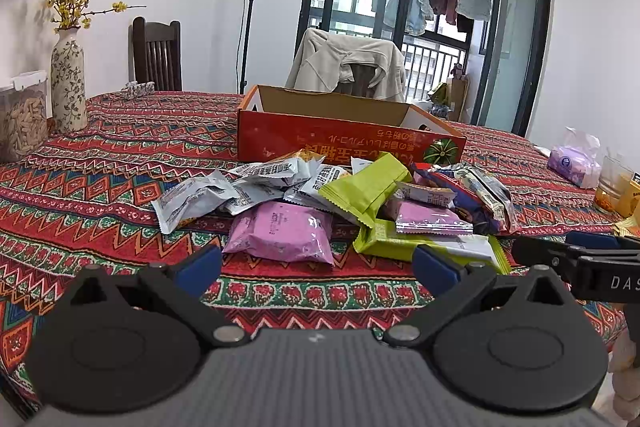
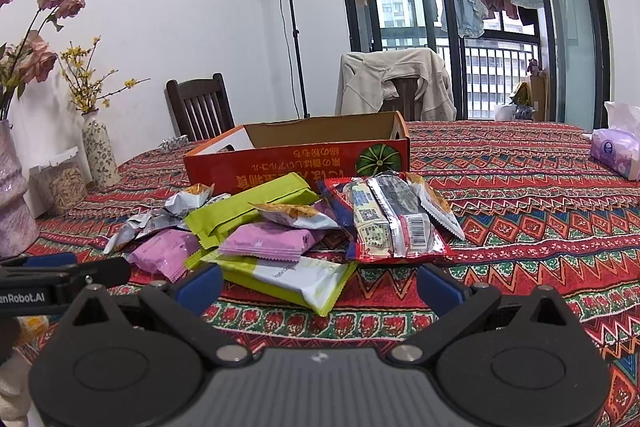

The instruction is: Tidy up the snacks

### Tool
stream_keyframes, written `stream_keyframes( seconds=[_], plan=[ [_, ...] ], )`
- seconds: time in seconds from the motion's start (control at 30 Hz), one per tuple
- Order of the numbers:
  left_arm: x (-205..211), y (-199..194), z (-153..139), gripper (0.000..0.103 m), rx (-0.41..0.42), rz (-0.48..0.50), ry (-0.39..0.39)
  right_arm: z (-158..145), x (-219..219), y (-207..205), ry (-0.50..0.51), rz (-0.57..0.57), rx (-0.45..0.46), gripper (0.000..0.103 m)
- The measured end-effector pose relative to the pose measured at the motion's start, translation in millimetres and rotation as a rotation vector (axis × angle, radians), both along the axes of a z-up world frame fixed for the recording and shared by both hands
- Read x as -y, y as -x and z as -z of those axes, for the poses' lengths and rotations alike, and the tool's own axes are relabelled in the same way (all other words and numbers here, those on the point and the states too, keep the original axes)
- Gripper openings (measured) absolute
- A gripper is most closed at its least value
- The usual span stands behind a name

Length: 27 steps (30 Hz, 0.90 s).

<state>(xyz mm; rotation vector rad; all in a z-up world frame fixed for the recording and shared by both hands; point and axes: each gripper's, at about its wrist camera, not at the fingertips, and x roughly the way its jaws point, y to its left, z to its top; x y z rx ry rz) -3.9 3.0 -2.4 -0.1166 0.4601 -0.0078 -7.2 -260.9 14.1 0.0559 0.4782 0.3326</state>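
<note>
Left wrist view has the left gripper [image 1: 316,267] spread wide and holding nothing, just short of the snack pile [image 1: 340,203]; its right finger hides a corner of the lowest green packet [image 1: 400,243]. Right gripper [image 2: 320,283] is likewise spread and holds nothing, nearside of the same pile. Packets overlap, so many lie partly covered and their print is unreadable. Behind the pile stands the open red box [image 1: 344,135], its inside floor hidden by the near wall.
</note>
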Motion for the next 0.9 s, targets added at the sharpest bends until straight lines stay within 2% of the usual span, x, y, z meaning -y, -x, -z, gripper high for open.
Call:
stream_keyframes(
  seconds=[0.47,0.57,0.73,0.9],
  plan=[
    [-6,-4,3,0.103,-0.007,-0.020,0.009,6,-7,-7,0.005,-0.040,-0.019,0.103],
    [-8,-5,4,0.103,-0.010,-0.021,0.010,6,-13,-9,0.026,-0.056,0.000,0.100],
    [-11,-5,5,0.103,-0.012,-0.030,0.014,7,-21,-18,0.057,-0.099,0.003,0.088],
    [-15,-3,4,0.103,-0.011,-0.041,0.016,5,-35,-38,0.133,-0.175,-0.011,0.089]
  ],
)
